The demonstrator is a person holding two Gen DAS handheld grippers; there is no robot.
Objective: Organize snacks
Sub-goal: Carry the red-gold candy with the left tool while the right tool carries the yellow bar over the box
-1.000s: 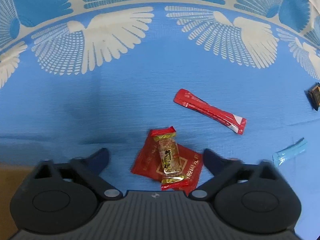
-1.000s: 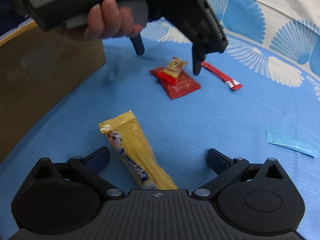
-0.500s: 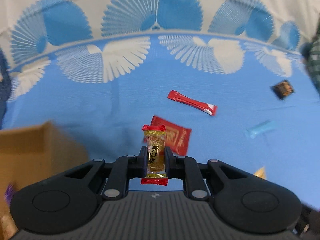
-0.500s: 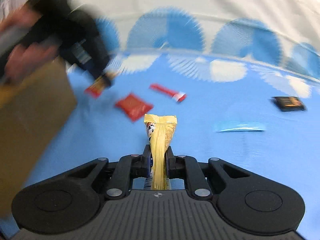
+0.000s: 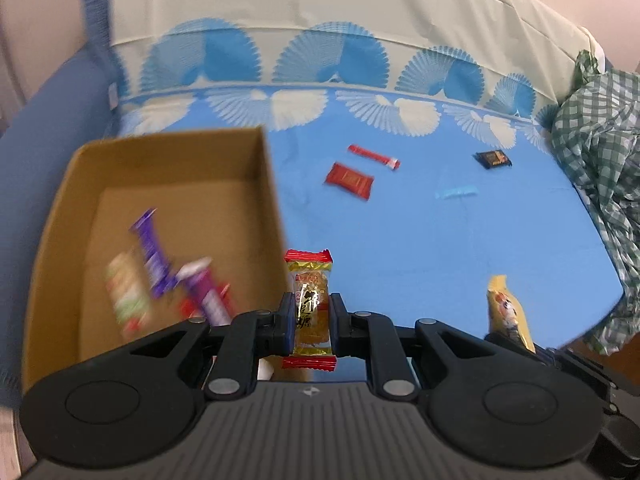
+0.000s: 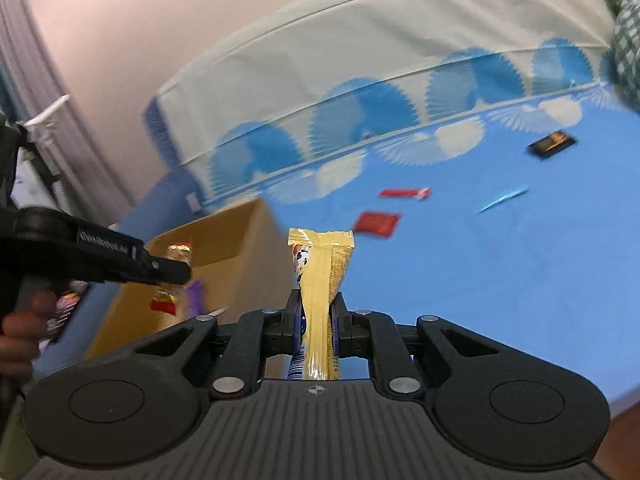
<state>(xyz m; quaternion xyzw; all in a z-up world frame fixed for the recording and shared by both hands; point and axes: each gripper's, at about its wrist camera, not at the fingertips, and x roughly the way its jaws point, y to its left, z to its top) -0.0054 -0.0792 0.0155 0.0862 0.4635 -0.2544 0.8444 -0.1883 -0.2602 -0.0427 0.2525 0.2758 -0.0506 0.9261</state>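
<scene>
While both my claws hang above the blue cloth, this is how things lie:

Left claw (image 5: 311,316): my jaws are clamped on the gold candy (image 5: 310,304), which stands upright between the pads, its red ends sticking out above and below them.

Right claw (image 6: 317,318): my jaws are pressed together on the yellow snack bag (image 6: 320,280), pinching it narrow near its lower part; its crimped top fans out above the pads.

Cardboard box (image 5: 168,160): open on top, on the left part of the cloth. In my left camera the gold candy sits just off its right wall; in my right camera my left claw (image 6: 172,270) hangs over the box with the candy in it.

Inside the box: a purple wrapper (image 5: 150,252), a second purple-and-white one (image 5: 204,292) and a green-and-red packet (image 5: 128,296), all blurred, so I cannot read them.

Loose on the cloth: a red flat packet (image 5: 350,180), with a red stick (image 5: 374,157) just beyond it, a pale blue stick (image 5: 456,192) and a dark square packet (image 5: 493,159) further right, all apart from each other and well away from the box.

Cloth (image 5: 440,264): blue, with white and blue fan shapes along the far edge.

Checked fabric (image 5: 600,184): green and white, bunched at the right edge.

My hand (image 6: 20,336): fingers wrapped round the left claw's handle, at the left edge of my right camera.
</scene>
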